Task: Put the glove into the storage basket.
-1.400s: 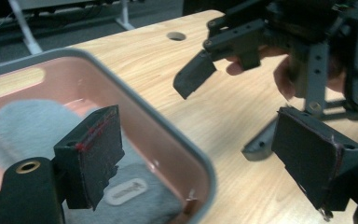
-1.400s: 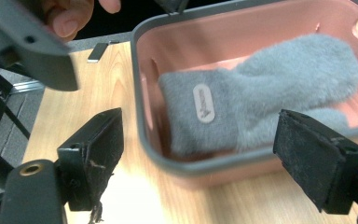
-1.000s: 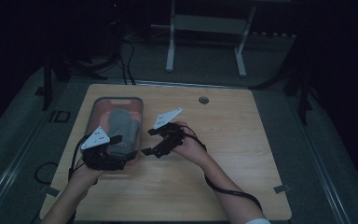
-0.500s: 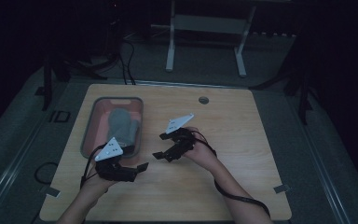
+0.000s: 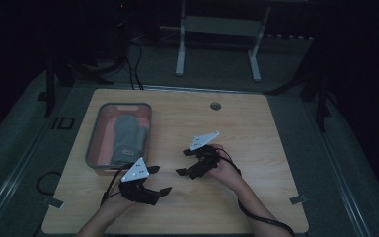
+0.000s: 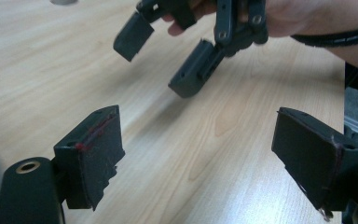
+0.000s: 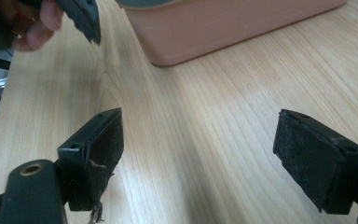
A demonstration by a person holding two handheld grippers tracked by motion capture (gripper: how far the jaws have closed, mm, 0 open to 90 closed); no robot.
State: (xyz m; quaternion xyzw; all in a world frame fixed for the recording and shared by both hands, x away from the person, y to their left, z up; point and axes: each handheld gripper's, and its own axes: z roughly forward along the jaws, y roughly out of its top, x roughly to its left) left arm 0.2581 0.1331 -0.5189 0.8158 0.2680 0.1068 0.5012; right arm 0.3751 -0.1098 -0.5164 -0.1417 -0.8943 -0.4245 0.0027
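Left gripper (image 5: 159, 179) low over table (image 5: 256, 123), jaws wide, empty, facing right gripper (image 5: 183, 162); latter likewise wide, empty; tray (image 5: 93, 148) with mitt (image 5: 126, 138) beyond left gripper.

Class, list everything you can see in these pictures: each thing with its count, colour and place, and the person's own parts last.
Table: one, light wood, centre of the high view.
Tray: one, pink with grey rim, left part of the table.
Mitten: one, grey, lying in the tray.
Round hole cover: one, grey, far side of the table.
Desk frame: one, white legs, on the floor behind the table.
Left gripper: one, black, jaws open and empty, near the tray's near corner.
Right gripper: one, black, jaws open and empty, mid-table.
Forearms: two, entering from the near edge.
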